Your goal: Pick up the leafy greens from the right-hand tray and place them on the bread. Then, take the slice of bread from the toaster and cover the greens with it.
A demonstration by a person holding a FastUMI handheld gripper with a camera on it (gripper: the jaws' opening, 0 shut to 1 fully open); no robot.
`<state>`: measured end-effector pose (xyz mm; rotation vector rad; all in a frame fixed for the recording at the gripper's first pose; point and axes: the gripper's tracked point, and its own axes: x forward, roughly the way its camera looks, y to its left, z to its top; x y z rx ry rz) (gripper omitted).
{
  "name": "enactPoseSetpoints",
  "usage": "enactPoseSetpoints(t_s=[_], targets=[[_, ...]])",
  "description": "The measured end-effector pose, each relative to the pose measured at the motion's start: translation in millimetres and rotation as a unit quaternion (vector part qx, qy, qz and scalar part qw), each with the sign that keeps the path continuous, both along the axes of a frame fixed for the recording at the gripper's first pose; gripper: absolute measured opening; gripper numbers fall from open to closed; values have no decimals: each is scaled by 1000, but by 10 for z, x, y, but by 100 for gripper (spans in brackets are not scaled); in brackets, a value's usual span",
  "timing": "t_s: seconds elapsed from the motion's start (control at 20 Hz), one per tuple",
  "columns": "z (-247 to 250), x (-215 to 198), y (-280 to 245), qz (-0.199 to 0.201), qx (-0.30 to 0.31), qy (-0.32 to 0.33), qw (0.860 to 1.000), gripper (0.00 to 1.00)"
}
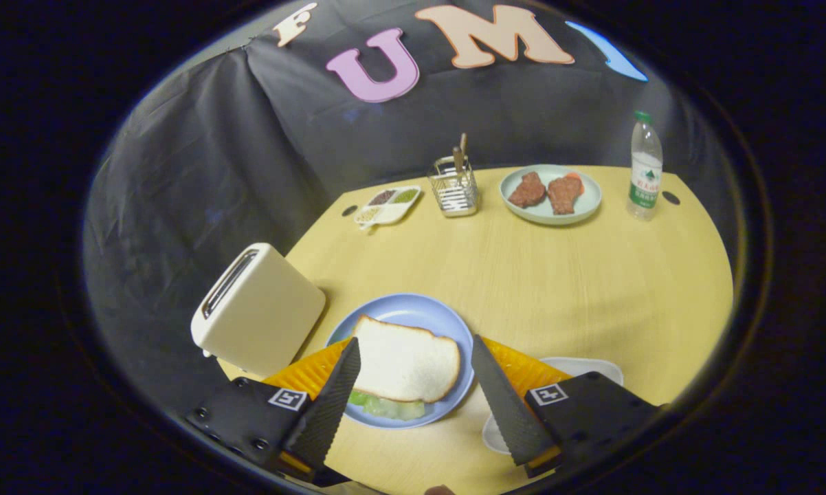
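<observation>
A slice of white bread (405,364) lies on the blue plate (413,315), between and just beyond my fingers. Leafy greens (389,407) peek out from under its near edge. My gripper (416,357) is open above the plate, with one finger (330,405) on each side of the slice and neither touching it. The cream toaster (256,311) stands left of the plate, its slot dark. A white tray (581,368) sits to the right, partly hidden behind the right finger.
At the back of the wooden table (557,289) stand a wire utensil holder (454,185), a divided dish of seasonings (387,204), a pale plate with two pieces of meat (550,194) and a water bottle (644,167). Black cloth hangs behind.
</observation>
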<state>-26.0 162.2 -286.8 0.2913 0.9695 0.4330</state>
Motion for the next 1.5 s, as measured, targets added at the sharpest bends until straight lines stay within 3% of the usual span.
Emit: enactPoseSetpoints(t_s=[0.55,0.75,1.1,1.5], targets=[[1196,-30,-458,-58,-41,-157,985,100],[1508,-110,-641,-80,-78,-208,972,100],[2026,-297,-845,-141,-87,-279,946,100],[2294,-416,-1053,-194,-110,-334,916,100]])
